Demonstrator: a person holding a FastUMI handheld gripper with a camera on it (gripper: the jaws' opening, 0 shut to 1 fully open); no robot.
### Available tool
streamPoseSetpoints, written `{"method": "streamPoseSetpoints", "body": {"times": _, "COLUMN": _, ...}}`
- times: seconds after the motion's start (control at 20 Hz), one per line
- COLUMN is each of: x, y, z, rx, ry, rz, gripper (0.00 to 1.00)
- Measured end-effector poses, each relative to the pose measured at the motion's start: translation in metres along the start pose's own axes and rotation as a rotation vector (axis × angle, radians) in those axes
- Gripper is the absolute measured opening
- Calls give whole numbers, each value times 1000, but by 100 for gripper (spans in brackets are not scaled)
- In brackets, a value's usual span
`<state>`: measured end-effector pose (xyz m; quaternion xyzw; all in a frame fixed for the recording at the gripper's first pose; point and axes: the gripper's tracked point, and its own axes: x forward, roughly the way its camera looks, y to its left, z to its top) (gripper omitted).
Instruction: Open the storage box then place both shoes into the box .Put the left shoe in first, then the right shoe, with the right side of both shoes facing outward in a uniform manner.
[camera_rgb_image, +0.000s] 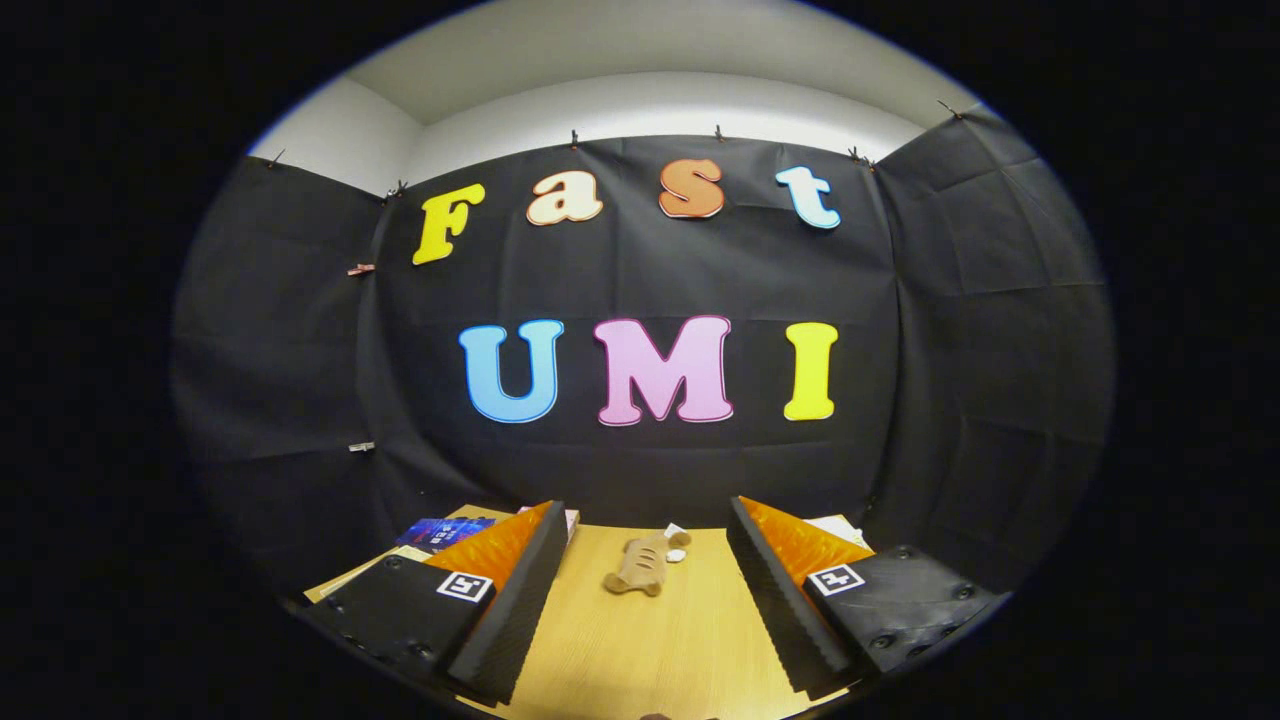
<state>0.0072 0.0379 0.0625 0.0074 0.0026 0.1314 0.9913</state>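
The booth's wall (640, 300) of black cloth takes up most of what lies ahead, hung from clips along its top edge, with a pale wall and ceiling (640, 90) above it. Below it runs a light wooden desk (650, 650), whose far edge meets the cloth.

The gripper (645, 600) is held level and low over the desk, pointing straight at the wall, so its two fingers (510, 600) reach forward over the near part of the desktop. The jaws are released, spread wide apart with bare wood between them, and they touch nothing.

A tan plush shoe (638, 567) lies on the desk beyond the fingertips, roughly midway between the two fingers and near the desk's far edge. Something small and white (677, 553) sits just beside it on the wall side; what it is cannot be told.

At the far left corner of the desk, behind the left finger, lies a dark blue printed packet (445, 532). A pale flat thing (835, 525) shows behind the right finger at the far right corner.
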Motion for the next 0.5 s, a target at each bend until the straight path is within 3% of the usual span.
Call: {"method": "streamPoseSetpoints", "body": {"times": 0.5, "x": 12, "y": 2, "z": -6, "rx": 14, "ry": 19, "rz": -64, "gripper": 98}}
